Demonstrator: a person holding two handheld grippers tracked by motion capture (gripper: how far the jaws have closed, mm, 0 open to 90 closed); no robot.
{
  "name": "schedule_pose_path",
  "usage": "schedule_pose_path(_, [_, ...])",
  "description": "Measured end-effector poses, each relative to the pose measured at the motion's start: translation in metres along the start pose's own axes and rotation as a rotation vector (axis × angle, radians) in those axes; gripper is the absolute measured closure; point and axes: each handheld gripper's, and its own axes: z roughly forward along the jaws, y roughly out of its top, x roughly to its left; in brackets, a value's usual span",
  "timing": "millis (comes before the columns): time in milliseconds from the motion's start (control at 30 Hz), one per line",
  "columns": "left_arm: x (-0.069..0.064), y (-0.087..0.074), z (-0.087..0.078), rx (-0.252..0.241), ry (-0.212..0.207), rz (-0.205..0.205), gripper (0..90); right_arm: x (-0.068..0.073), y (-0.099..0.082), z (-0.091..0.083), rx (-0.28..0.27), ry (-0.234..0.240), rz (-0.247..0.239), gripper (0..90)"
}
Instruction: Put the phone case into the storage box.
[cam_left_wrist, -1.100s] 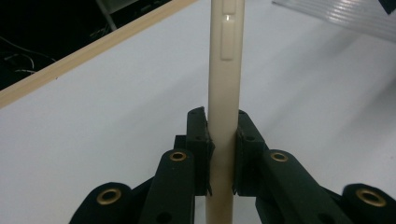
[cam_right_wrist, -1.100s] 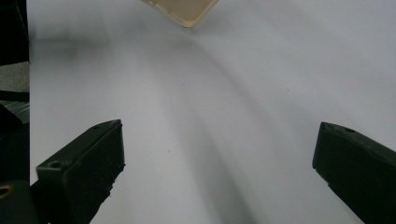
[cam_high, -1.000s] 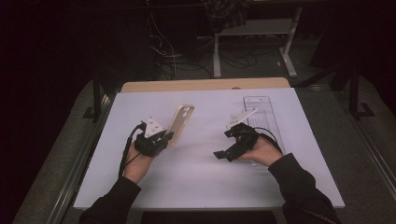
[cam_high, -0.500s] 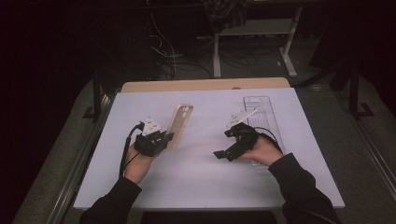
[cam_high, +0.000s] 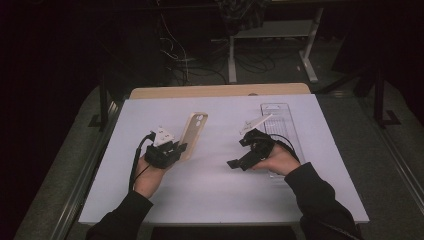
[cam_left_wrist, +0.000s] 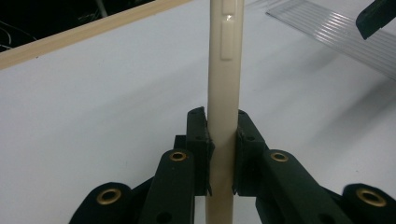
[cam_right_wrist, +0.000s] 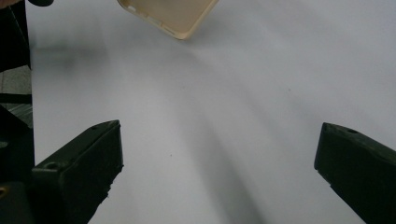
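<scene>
Left gripper (cam_left_wrist: 220, 154): jaws clenched edge-on around a cream-coloured, rounded-corner soft plastic phone case (cam_left_wrist: 224, 84), pads pressed on both faces near its lower end. In the high view that gripper (cam_high: 172, 150) sits left of centre, the case (cam_high: 192, 135) rising from it toward upper centre, tilted up off the white table sheet (cam_high: 215, 195).

Right gripper (cam_right_wrist: 219, 154): jaws spread wide, nothing between them, just bare sheet below. High view puts it (cam_high: 240, 162) right of centre, in the person's right hand (cam_high: 277, 160), pointing left toward the case, well apart from it.

Change vs. a second ago: essentially none. Both hands sit where they were, case at the same tilt, left grip unchanged. My read: a pause with the case presented and steady; the free gripper has not started in. Next step probably takes the right jaws to the case's far end or the case down to the sheet. Can't tell which.

Case looks: thin side profile with a raised button strip (cam_left_wrist: 227, 44) on the edge, small glint on it. Camera cut-out at the top end in the high view. From the right gripper view, one corner (cam_right_wrist: 173, 16) shows at upper centre, inner face tan, shallow lip around it.

A clear ribbed plastic tray (cam_high: 277, 117) lies flat at the right of the sheet, behind the right hand.
</scene>
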Motion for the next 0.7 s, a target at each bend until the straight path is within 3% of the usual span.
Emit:
schedule_pose_path(300, [0.0,-0.001,0.0,-0.001,0.006,-0.013,79.9,-0.003,0.01,0.004,-0.006,0.001,0.051,0.0])
schedule_pose_path(700, [-0.004,-0.002,0.0,-0.001,0.003,-0.026,79.9,-0.002,0.027,0.015,-0.04,0.015,0.053,0.0])
